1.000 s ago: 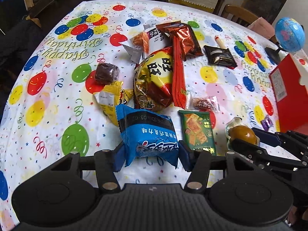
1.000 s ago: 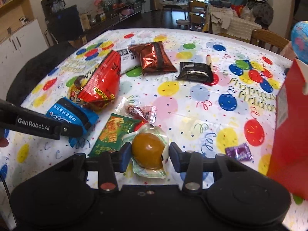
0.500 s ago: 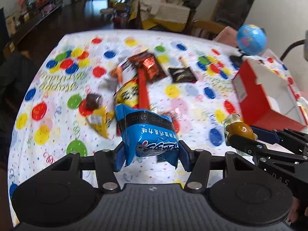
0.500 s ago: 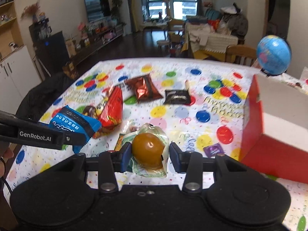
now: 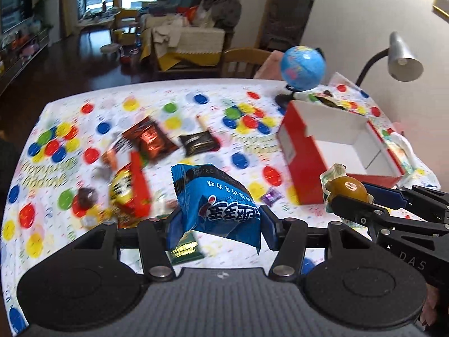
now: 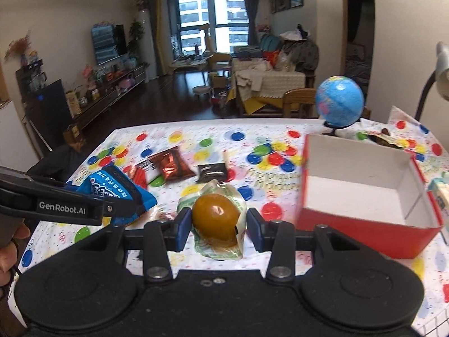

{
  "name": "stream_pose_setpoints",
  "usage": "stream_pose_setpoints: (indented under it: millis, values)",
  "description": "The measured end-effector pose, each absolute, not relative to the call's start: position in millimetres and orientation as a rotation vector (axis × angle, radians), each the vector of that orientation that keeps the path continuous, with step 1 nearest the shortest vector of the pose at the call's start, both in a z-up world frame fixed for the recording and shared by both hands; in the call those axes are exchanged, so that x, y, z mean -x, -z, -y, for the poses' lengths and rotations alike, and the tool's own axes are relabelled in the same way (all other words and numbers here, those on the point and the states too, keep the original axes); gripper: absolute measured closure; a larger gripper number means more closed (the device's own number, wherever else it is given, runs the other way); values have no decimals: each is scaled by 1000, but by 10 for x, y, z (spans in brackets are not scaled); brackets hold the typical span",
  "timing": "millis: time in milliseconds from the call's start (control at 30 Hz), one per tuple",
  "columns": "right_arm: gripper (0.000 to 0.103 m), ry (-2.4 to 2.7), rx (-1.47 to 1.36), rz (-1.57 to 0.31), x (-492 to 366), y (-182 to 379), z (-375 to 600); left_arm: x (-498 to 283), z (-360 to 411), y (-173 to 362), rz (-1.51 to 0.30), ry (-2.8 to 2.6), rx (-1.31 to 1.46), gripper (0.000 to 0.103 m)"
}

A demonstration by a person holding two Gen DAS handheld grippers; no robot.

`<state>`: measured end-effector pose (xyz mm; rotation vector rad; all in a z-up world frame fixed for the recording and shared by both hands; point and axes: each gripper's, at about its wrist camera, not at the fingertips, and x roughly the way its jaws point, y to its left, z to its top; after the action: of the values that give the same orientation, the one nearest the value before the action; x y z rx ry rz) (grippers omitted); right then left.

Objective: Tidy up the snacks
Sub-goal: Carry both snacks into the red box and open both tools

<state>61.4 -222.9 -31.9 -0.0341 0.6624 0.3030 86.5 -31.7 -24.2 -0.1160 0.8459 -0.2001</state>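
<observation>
Both held snacks lifted, red box (image 6: pixel 362 224) bare inside

Glossy blue foil packet (image 5: pixel 216 202) crinkles between matt black plastic fingers (image 5: pixel 269 224). At two o'clock, the red box (image 5: pixel 331 154) looks like smooth card, white and matt inside. The tablecloth (image 5: pixel 213 106) looks slick.

Both hand-held grippers now higher above tabletop (image 5: pixel 196 90): left (image 5: pixel 220 220) lifts blue packet (image 5: pixel 216 202), right (image 6: pixel 216 221) lifts wrapped egg (image 6: pixel 216 216). Red box (image 6: pixel 362 196) interior now in view.
</observation>
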Motion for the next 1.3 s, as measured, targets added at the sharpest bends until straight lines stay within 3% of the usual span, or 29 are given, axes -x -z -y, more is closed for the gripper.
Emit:
stream_pose_setpoints:
  millis: [700,1300]
  values:
    - [62,-176,-12,-666,-1440,376,3892,-1994,2123,189,-873,303,8,48]
    - [62,-118,-31,-834,-2089,978,4593,-2775,3098,777,-1007,354,-131,48]
